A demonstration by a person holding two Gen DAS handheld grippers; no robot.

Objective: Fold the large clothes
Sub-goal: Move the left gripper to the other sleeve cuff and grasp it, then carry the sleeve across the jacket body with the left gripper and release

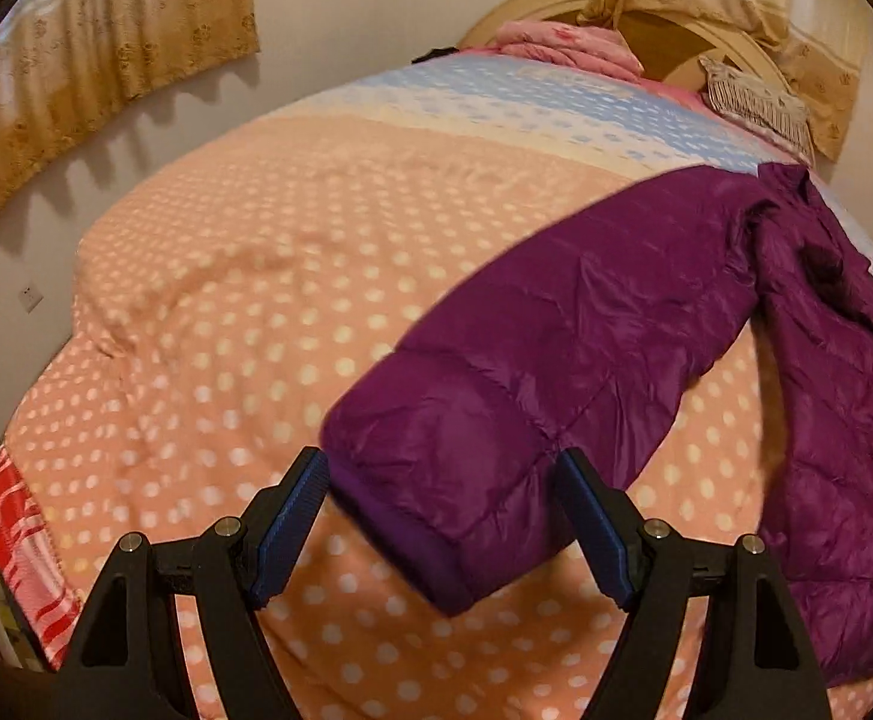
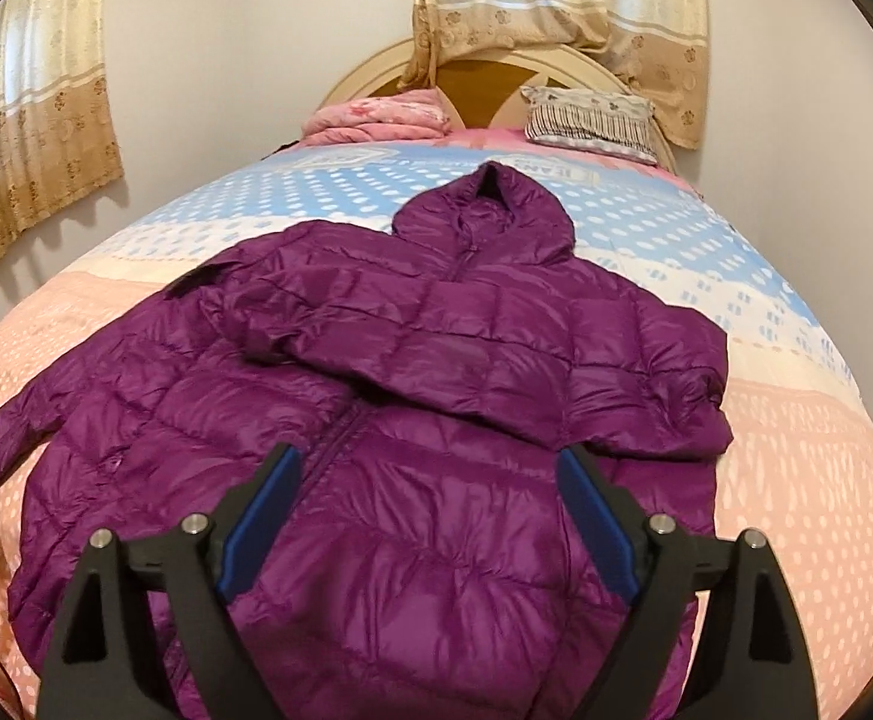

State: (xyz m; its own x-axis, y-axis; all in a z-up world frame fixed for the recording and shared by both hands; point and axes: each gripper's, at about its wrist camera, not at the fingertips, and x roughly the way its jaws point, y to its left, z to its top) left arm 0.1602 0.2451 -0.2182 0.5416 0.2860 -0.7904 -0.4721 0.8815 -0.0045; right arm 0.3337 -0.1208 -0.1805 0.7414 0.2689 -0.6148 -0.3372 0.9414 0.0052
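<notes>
A purple hooded puffer jacket [image 2: 436,330] lies front up on the bed, hood toward the headboard. One sleeve [image 2: 268,300] is folded across the chest, its dark cuff [image 2: 196,282] pointing left. The other sleeve [image 1: 526,330] stretches out sideways over the blanket. My left gripper [image 1: 439,456] is open and straddles that sleeve just above its cuff [image 1: 436,570]; the blue pads [image 1: 292,516] stand beside the fabric without squeezing it. My right gripper [image 2: 427,453] hangs open over the jacket's lower front with nothing between its fingers.
The bed carries a peach and blue dotted blanket [image 1: 226,300]. A folded pink quilt [image 2: 376,114] and a striped pillow [image 2: 592,120] sit by the cream headboard [image 2: 364,66]. Curtains [image 1: 106,30] hang on the wall. A red striped cloth [image 1: 10,528] shows at the bed's left edge.
</notes>
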